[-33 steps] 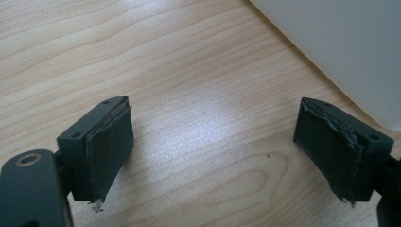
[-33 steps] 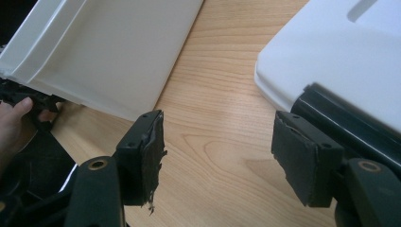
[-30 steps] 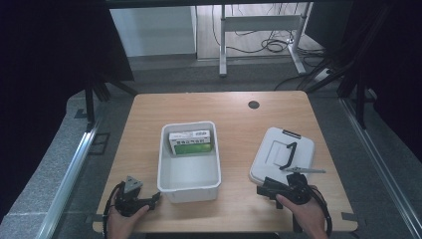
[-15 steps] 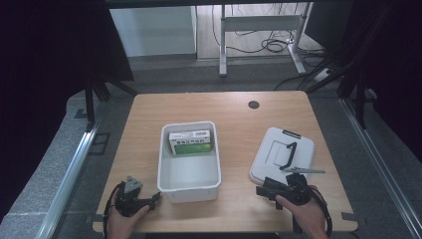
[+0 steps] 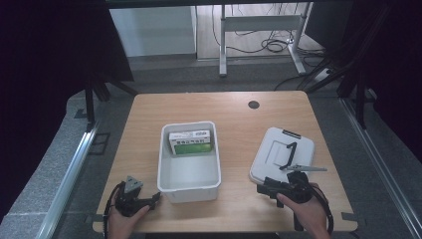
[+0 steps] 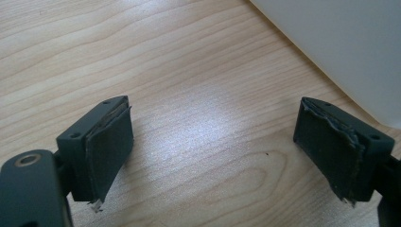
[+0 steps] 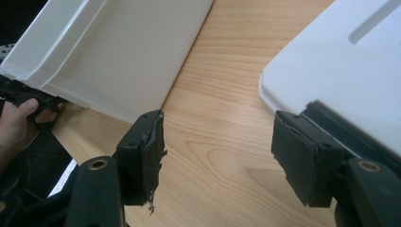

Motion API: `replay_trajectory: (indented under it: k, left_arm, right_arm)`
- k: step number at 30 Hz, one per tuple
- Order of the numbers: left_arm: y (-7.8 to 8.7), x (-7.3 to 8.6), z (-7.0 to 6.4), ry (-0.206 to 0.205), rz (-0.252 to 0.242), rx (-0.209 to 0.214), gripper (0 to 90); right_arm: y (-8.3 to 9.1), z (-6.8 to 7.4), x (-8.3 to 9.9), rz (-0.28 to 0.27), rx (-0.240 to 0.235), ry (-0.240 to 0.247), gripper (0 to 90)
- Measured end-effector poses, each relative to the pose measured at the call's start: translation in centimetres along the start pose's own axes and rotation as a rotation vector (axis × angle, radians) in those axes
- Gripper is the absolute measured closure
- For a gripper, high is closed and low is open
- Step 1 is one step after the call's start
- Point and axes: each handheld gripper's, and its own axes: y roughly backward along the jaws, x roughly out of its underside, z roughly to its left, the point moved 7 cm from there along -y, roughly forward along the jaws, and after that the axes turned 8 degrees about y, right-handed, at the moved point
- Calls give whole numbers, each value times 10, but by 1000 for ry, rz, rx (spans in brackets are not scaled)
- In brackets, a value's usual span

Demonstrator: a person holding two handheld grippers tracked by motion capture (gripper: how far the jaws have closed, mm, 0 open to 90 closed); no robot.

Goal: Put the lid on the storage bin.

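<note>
Nothing much is changing since half a second ago: both grippers are staying where they were at the near edge of the table [image 5: 234, 107], and the tub, box and lid are lying as before.

The left gripper [image 5: 155, 197] is sitting at about 7 o'clock from the white tub [image 5: 189, 186], its jaws spread wide over bare wood and gripping nothing. The right gripper [image 5: 263, 187] is resting at 6 o'clock from the white lid [image 5: 271, 149], its jaws likewise wide apart and empty (one pad [image 7: 302, 158] is lying just beside the lid's edge).

The lid is lying flat at 3 o'clock from the tub, its long axis running roughly 12 to 6, tilted slightly toward 1, with its black handle [image 5: 289, 154] facing up. Inside the tub, a green and white box [image 5: 191, 141] is leaning against the far wall, long axis running 9 to 3. Only bare wood is lying between the right gripper and the lid.
</note>
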Motion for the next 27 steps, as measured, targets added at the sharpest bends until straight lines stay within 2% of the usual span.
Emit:
replay_trajectory:
  k: [12,20,27]
  left_arm:
    - [0,0,1,-9,2,10,128]
    - [0,0,0,-9,2,9,129]
    - [0,0,1,-9,2,9,130]
  right_arm:
    - [18,-6,-18,-22,42,3,353]
    - [19,-1,-36,-21,38,26,353]
    - [21,-2,-47,-35,41,23,353]
